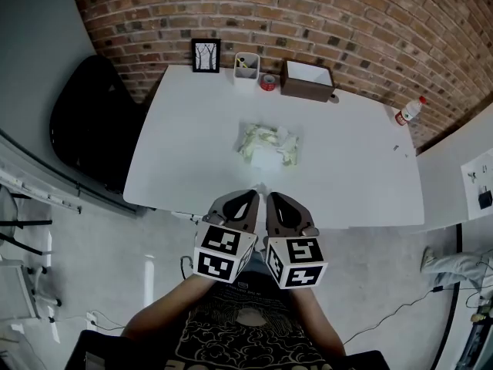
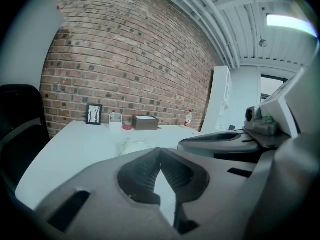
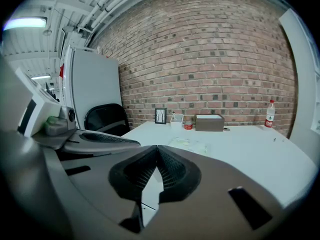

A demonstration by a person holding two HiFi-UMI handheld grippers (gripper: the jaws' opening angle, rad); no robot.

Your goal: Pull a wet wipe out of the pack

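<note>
A pale green and white wet wipe pack [image 1: 267, 146] lies flat near the middle of the white table [image 1: 192, 129]. It shows faintly in the left gripper view [image 2: 134, 145] and in the right gripper view [image 3: 189, 144]. My left gripper [image 1: 253, 195] and right gripper [image 1: 269, 196] hang side by side over the table's near edge, short of the pack. Both are shut, tips meeting, with nothing between them [image 2: 160, 150] [image 3: 156, 148].
Along the far edge stand a small framed picture [image 1: 206, 55], a white holder [image 1: 246, 68], a red tape roll [image 1: 268, 82] and a brown box [image 1: 307, 79]. A bottle [image 1: 409, 112] stands at the right. A black chair [image 1: 92, 118] sits left of the table.
</note>
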